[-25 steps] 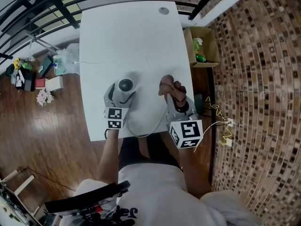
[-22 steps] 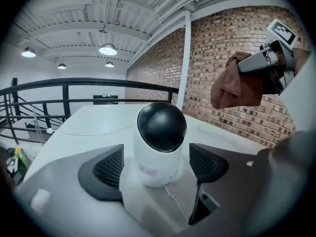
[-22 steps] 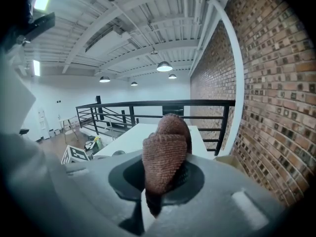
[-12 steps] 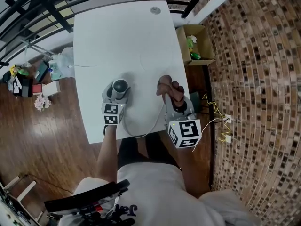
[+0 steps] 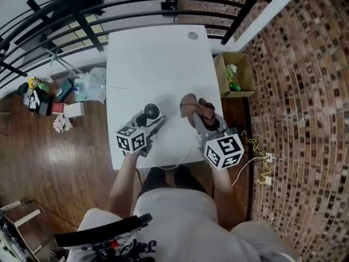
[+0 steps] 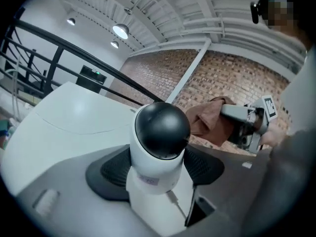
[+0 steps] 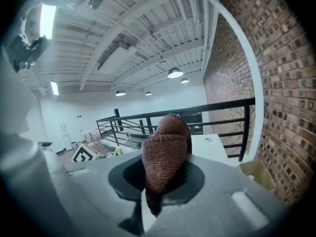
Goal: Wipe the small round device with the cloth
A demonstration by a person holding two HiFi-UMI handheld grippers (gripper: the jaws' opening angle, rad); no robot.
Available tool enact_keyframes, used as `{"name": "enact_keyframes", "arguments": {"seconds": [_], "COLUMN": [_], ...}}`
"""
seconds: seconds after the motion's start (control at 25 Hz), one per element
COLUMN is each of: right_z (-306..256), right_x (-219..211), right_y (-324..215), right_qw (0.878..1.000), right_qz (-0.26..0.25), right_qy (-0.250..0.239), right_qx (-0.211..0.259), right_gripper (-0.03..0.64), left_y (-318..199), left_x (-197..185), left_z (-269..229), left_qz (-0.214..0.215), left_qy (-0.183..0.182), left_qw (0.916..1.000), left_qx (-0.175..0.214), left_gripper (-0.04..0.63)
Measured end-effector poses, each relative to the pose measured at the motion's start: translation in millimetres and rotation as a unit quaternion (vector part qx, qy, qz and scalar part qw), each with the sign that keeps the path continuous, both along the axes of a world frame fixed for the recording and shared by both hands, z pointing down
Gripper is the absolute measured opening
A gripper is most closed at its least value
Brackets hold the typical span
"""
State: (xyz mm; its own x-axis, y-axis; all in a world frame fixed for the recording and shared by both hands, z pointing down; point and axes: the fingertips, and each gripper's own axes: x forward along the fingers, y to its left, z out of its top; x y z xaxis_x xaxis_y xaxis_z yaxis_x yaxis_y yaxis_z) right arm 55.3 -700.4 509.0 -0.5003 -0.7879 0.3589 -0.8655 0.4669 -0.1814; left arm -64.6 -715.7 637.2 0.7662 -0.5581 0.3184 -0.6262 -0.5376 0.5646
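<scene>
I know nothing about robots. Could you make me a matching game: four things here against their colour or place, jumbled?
1 small round device
2 cloth
3 cardboard box
4 table

A brown, gripped by the right tool
B on the floor beside the table
C plain white top
D black dome, gripped by the left tool

Pairs: 1-D, 2-A, 3-B, 4-C.
The left tool's jaws have just been closing on the device.

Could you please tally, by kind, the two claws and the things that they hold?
Claws: 2, the left claw and the right claw
Round device: 1, in the left claw, whose jaws have just been closing onto it
Brown cloth: 1, gripped in the right claw
Total: 4
</scene>
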Motion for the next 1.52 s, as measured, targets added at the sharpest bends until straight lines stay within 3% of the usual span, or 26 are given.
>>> {"name": "enact_keyframes", "arguments": {"seconds": [0.16,0.28,0.44,0.6,0.76,0.84,1.04,1.24,1.52], "right_z": [-42.0,-92.5,-152.1,-185.7,-182.5,-168.2,-129.6,-119.7,-105.8], "right_x": [-12.3,-26.1,-52.7,-85.7,-129.3,-147.3,-163.7,-171.9,-163.4], "right_y": [-1.9,1.6,17.3,31.1,39.3,36.4,28.9,35.1,44.4], "right_qw": [0.996,0.981,0.956,0.936,0.919,0.917,0.914,0.891,0.868], "right_qz": [-0.056,-0.127,-0.24,-0.309,-0.377,-0.392,-0.399,-0.422,-0.458], "right_qy": [-0.064,-0.146,-0.156,-0.148,-0.107,-0.07,0.051,0.138,0.175], "right_qx": [0.013,0.028,0.061,0.075,0.053,0.037,0.042,0.089,0.081], "right_gripper": [0.028,0.028,0.028,0.028,0.026,0.026,0.026,0.026,0.028], "left_y": [15.1,18.9,17.3,15.0,16.8,18.8,24.2,26.6,35.2], "left_x": [-1.0,-4.6,-9.8,-9.0,-0.6,5.3,13.0,10.8,22.6], "left_z": [-60.2,-101.9,-140.5,-162.8,-166.2,-168.2,-179.2,-181.4,-172.9], "left_qz": [0.016,0.017,0.006,-0.003,0.01,0.024,0.044,0.055,0.081], "left_qy": [0.08,0.125,0.135,0.12,0.061,0.044,0.045,0.036,0.045], "left_qw": [0.9966,0.9919,0.9905,0.9923,0.9977,0.9984,0.9977,0.9976,0.9957], "left_qx": [0.002,0.009,0.026,0.031,0.027,0.026,0.027,0.018,0.002], "left_gripper": [0.359,0.359,0.359,0.359,0.359,0.359,0.359,0.359,0.359]}}
